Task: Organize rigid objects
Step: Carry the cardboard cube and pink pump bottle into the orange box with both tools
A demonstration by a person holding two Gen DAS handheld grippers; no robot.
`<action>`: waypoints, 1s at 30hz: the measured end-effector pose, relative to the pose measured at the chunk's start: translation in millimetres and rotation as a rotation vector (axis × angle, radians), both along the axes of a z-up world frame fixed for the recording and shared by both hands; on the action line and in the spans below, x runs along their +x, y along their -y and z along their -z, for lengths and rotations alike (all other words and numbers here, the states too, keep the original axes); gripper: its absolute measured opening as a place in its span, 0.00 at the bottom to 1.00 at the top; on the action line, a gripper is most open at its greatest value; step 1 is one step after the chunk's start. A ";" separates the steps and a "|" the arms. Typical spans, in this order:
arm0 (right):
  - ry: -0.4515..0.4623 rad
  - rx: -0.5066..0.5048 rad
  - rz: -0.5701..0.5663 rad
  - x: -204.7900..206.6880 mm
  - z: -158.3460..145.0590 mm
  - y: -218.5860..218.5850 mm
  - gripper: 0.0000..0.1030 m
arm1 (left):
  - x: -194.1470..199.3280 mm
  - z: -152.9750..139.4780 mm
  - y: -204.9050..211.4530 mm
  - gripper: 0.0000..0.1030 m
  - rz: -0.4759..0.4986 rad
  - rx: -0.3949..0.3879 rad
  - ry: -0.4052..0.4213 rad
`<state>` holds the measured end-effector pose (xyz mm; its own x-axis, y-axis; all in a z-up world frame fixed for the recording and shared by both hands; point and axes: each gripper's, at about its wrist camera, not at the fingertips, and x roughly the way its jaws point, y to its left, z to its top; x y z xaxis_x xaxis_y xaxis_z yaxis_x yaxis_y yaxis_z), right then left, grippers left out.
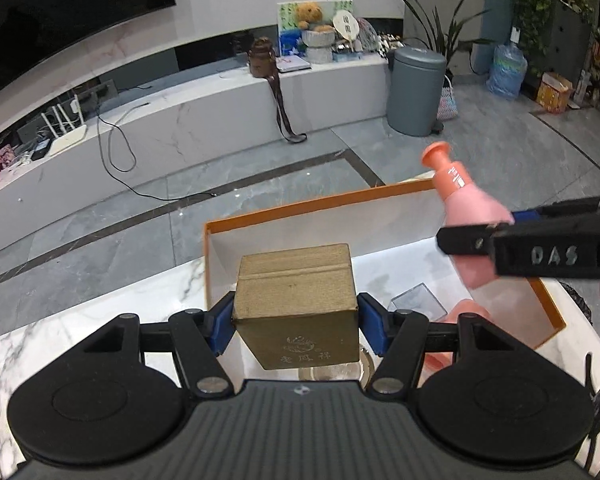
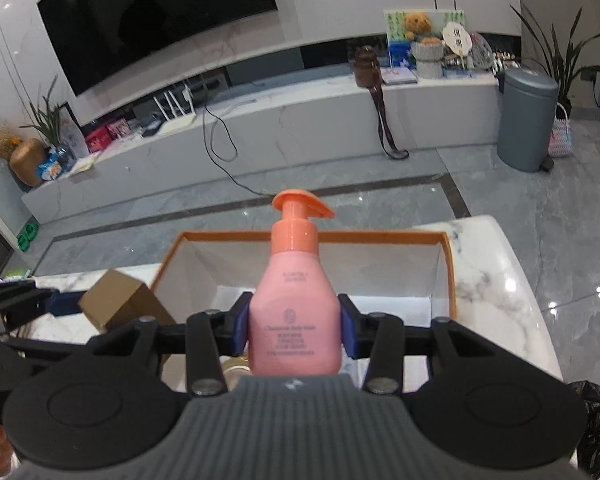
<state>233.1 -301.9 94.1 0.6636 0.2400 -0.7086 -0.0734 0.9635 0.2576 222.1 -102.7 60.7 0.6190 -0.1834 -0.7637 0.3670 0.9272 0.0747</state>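
Observation:
My left gripper (image 1: 296, 322) is shut on a gold cardboard box (image 1: 296, 300), its blue pads pressed on both sides, over the near left part of an orange-rimmed white storage box (image 1: 308, 208). My right gripper (image 2: 294, 326) is shut on a pink pump bottle (image 2: 294, 308) with an orange pump head, held upright above the same storage box (image 2: 444, 240). In the left wrist view the bottle (image 1: 466, 204) and the right gripper (image 1: 472, 236) come in from the right. The gold box (image 2: 116, 300) and the left gripper's fingers (image 2: 60, 302) show at the left of the right wrist view.
The storage box stands on a white marble table (image 2: 488, 280); a clear flat piece (image 1: 418, 302) lies inside it. A glass item (image 1: 340, 368) sits under the left gripper. Beyond the table are grey floor, a TV bench (image 2: 300, 120) and a grey bin (image 2: 526, 116).

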 end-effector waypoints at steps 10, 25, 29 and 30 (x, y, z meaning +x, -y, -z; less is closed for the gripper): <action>-0.091 -0.050 0.017 22.0 44.1 6.8 0.42 | 31.7 27.9 20.6 0.70 0.015 0.010 -0.057; -0.182 -0.141 0.044 39.5 82.9 5.0 0.42 | 69.9 62.0 35.8 0.70 0.012 -0.003 -0.113; -0.213 -0.155 0.036 49.1 90.7 -0.9 0.42 | 76.5 70.2 37.2 0.70 0.008 -0.006 -0.128; -0.222 -0.161 0.037 51.3 93.3 -1.5 0.42 | 77.8 71.9 37.6 0.70 0.008 -0.006 -0.133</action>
